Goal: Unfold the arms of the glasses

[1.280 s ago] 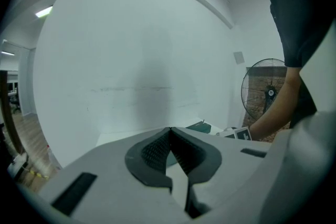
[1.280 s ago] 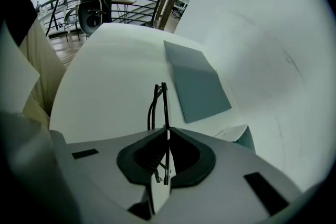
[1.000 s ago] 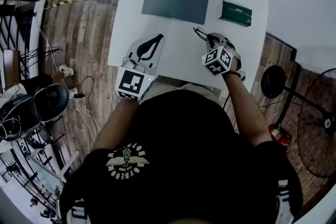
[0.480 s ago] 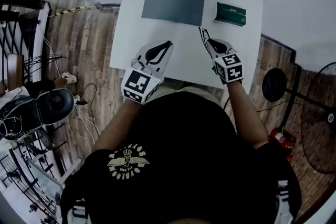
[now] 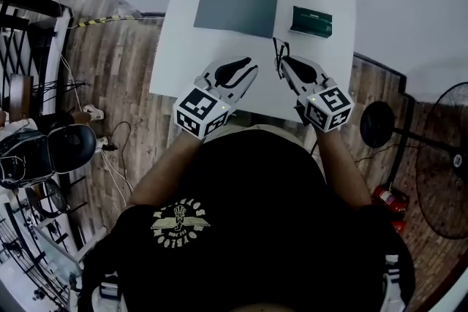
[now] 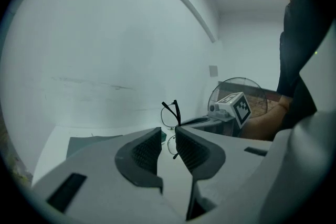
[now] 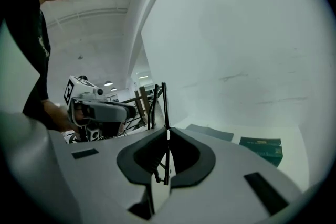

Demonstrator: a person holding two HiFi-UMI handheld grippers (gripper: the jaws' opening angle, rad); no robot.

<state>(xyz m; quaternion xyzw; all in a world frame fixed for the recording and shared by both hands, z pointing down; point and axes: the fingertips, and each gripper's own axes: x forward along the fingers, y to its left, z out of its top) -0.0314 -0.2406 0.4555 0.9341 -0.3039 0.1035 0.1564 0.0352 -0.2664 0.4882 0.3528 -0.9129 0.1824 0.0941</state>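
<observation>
Thin black-framed glasses are pinched in my right gripper, which is shut on them above the white table. In the right gripper view, the glasses stick up out of the closed right gripper, their dark arms still lying together. My left gripper hangs just to the left of them, jaws a narrow gap apart with nothing between. In the left gripper view, the glasses show just beyond the left gripper, apart from it.
A dark grey mat lies at the table's far side, with a green box to its right. On the wooden floor stand a fan at the right and a chair with cables at the left.
My right gripper has lifted the glasses up off the table and rolled, bringing them upright. My left gripper has moved right, closer to the glasses.
</observation>
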